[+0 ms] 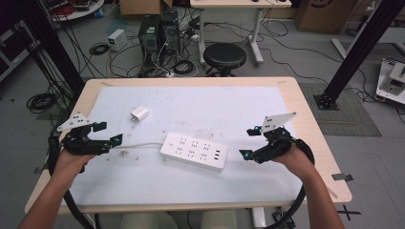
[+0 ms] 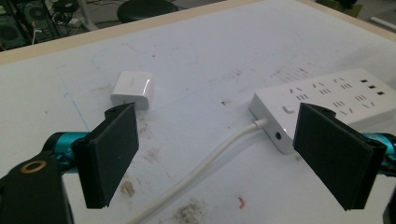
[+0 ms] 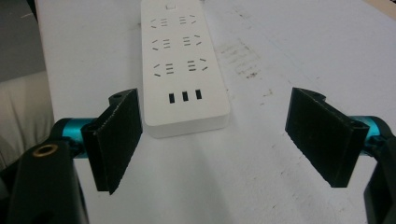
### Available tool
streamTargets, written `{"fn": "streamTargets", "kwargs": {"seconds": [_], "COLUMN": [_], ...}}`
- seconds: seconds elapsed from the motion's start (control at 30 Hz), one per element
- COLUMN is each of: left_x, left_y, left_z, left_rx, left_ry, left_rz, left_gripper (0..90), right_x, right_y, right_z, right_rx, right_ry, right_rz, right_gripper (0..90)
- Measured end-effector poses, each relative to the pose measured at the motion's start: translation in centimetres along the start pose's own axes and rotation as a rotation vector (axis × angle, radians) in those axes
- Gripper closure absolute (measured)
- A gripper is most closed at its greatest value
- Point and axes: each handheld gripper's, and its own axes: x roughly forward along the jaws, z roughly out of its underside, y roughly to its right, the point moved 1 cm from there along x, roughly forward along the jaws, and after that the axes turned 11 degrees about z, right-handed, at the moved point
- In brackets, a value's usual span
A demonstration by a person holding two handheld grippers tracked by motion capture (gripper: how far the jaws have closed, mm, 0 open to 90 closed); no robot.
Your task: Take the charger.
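1. Power strip (image 1: 193,151): white, lying flat near the middle of the table (image 1: 305,138), slightly toward the near edge, its long axis running at a slant from left to right. In the right gripper view its socket face (image 3: 180,44) is up, with three small ports at the end nearest that gripper.
2. Cord (image 1: 141,145): white, leaving the strip's left end and running along the mat toward the table's left edge; in the left gripper view it passes between the jaws on the surface below.
3. Charger block (image 1: 139,113): small, white, lying apart from the strip, toward the far left corner of the white mat (image 1: 229,102).
4. Left gripper (image 1: 110,133): held over the left edge, jaws spread wide and empty, aimed at the strip's cord end.
5. Right gripper (image 1: 249,143): held near the right edge, jaws spread wide and empty, just beside the strip's right end without touching it.
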Motion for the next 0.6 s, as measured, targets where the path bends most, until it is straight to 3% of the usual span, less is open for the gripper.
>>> {"fn": "streamTargets", "kwargs": {"seconds": [0.2, 0.43, 0.53, 0.6], "left_x": [1.4, 3.0, 4.0, 4.8], "left_y": [-1.2, -2.2, -2.8, -3.3], "left_z": [-1.9, -4.5, -5.3, -5.4], "left_rx": [-0.03, -0.02, -0.047, -0.057], "left_ry": [-0.044, -0.047, -0.033, -0.052], "left_rz": [-0.071, -0.092, -0.105, -0.112], "left_gripper": [14.5, 14.5, 14.5, 14.9], "right_x": [0.0, 0.4, 0.4, 0.3], "right_y": [0.3, 0.3, 0.3, 0.3], "right_z": [0.0, -0.3, -0.6, -0.7], "right_rx": [0.046, 0.048, 0.064, 0.059], "right_ry": [-0.014, -0.031, -0.045, -0.044], "right_rz": [-0.002, -0.007, -0.018, -0.019], "right_gripper": [19.2, 19.2, 19.2, 19.2]}}
